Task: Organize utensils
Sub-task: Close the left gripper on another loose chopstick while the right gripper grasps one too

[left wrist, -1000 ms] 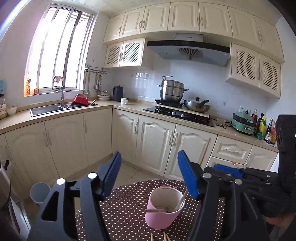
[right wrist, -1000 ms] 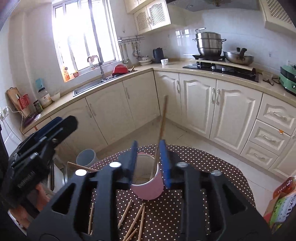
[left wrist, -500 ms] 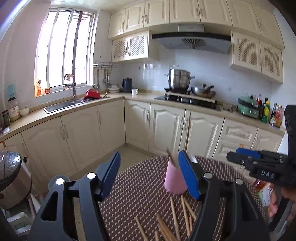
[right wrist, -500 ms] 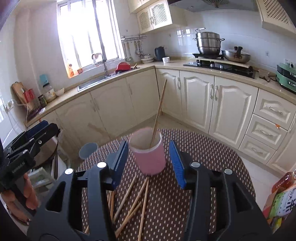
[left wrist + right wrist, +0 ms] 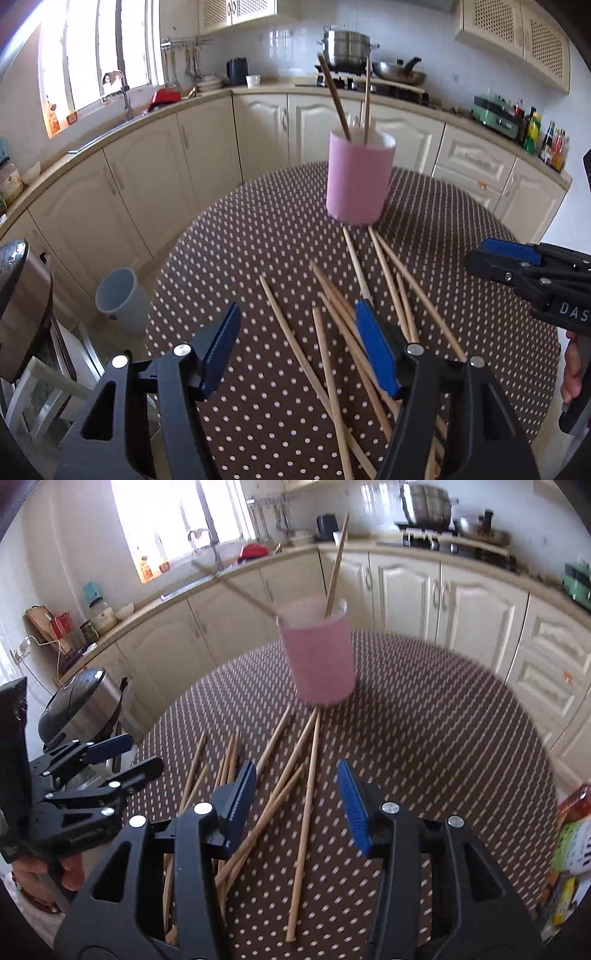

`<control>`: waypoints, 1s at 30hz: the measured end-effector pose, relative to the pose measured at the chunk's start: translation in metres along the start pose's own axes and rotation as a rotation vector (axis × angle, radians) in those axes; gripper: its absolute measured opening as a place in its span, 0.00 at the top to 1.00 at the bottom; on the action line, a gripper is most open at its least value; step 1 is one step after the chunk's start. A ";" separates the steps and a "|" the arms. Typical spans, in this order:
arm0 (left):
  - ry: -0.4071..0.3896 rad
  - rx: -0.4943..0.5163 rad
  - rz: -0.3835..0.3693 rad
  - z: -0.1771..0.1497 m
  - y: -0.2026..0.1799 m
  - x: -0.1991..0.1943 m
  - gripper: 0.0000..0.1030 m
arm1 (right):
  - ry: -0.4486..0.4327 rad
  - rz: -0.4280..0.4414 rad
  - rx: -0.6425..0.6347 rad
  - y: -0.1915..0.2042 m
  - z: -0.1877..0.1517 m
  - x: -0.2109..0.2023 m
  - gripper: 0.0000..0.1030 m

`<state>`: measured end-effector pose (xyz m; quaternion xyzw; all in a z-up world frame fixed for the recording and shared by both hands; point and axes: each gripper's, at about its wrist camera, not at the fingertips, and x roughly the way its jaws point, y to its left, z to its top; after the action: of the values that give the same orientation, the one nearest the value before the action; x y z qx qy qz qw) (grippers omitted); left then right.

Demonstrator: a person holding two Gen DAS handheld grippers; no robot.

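Observation:
A pink cup [image 5: 357, 177] stands on the far half of the dotted table, with two chopsticks [image 5: 334, 96] leaning out of it. Several loose wooden chopsticks [image 5: 328, 332] lie scattered on the cloth in front of it. My left gripper [image 5: 297, 321] hovers open just above that pile with nothing gripped. In the right wrist view the cup [image 5: 317, 657] is blurred, and the loose chopsticks [image 5: 308, 786] lie below my right gripper [image 5: 295, 779]. It is open and empty. Each gripper shows in the other's view, at the right edge [image 5: 517, 266] and at the left edge [image 5: 107, 760].
The round table [image 5: 236, 236] wears a brown cloth with white dots. A grey bin [image 5: 114, 299] and a metal cooker [image 5: 18, 306] stand on the floor side at left. Coloured packets [image 5: 569, 849] sit at the table's right edge. Cabinets run behind.
The right gripper let go of a chopstick, which now stands in the cup, and its jaws widened. Both grippers drew back from the cup and sank toward the loose chopsticks.

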<state>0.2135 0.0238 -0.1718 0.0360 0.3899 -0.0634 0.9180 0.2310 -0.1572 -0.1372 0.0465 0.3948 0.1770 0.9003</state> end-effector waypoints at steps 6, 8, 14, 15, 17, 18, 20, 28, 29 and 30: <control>0.073 0.014 -0.045 -0.016 -0.006 0.019 0.55 | 0.053 0.037 0.045 0.000 -0.020 0.014 0.55; 0.089 0.019 -0.050 -0.019 -0.007 0.026 0.60 | 0.064 0.043 0.051 0.000 -0.023 0.017 0.55; 0.135 0.016 -0.056 -0.020 -0.012 0.043 0.74 | 0.098 0.076 0.063 0.002 -0.030 0.028 0.57; 0.139 0.013 -0.060 -0.020 -0.013 0.044 0.78 | 0.106 0.089 0.061 0.003 -0.031 0.030 0.60; 0.154 0.011 -0.069 -0.020 -0.013 0.049 0.89 | 0.123 0.103 0.052 0.007 -0.031 0.035 0.67; 0.159 0.010 -0.067 -0.020 -0.014 0.052 0.92 | 0.128 0.108 0.052 0.009 -0.031 0.037 0.67; 0.168 -0.003 -0.072 -0.021 -0.013 0.055 0.93 | 0.139 0.113 0.051 0.012 -0.032 0.044 0.69; 0.136 -0.039 -0.096 -0.019 -0.006 0.045 0.94 | 0.192 0.113 0.082 0.010 -0.034 0.066 0.73; 0.133 -0.040 -0.097 -0.019 -0.005 0.044 0.94 | 0.196 0.112 0.083 0.011 -0.033 0.068 0.74; 0.130 -0.041 -0.099 -0.018 -0.004 0.042 0.94 | 0.200 0.110 0.083 0.011 -0.032 0.070 0.75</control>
<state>0.2292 0.0177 -0.2148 0.0017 0.4513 -0.0981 0.8870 0.2482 -0.1234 -0.2055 0.0874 0.4864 0.2136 0.8427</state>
